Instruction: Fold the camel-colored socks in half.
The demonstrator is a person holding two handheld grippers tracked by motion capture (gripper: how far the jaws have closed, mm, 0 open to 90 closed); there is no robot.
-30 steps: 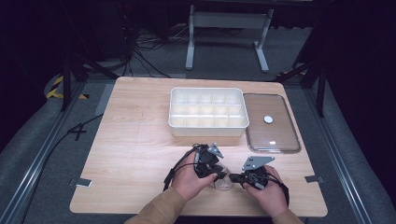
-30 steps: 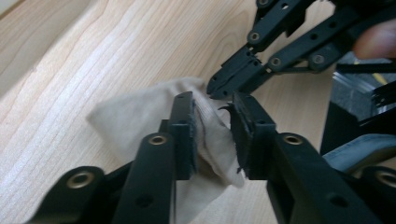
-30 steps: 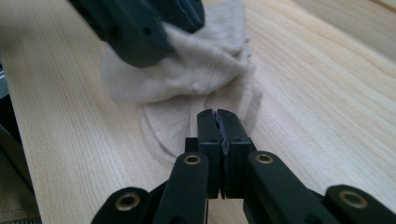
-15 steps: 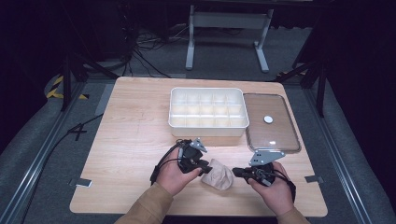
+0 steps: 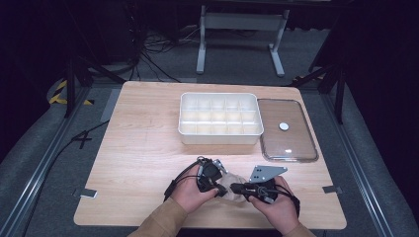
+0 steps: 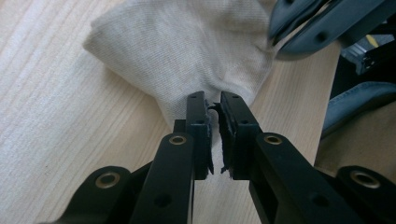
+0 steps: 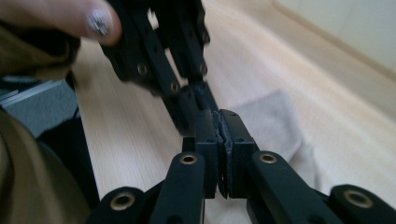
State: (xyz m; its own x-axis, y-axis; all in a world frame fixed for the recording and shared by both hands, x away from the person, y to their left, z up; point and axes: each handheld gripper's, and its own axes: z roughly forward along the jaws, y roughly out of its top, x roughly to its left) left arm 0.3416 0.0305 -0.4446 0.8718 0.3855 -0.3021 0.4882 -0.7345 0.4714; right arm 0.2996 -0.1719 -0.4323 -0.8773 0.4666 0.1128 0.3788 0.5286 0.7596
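The beige cloth (image 5: 231,186) lies bunched at the worktop's (image 5: 148,148) near edge, between both hands. The left tool (image 6: 212,100), its jaws having just been closing, pinches the cloth's left end; the right tool (image 7: 218,116) is clamped on its right end.

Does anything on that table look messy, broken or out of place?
Mostly tidy. The clear plastic lid lies flat beside the white compartment box, not on it. The beige cloth is crumpled near the wooden table's front edge, pinched between the hand-held grippers.
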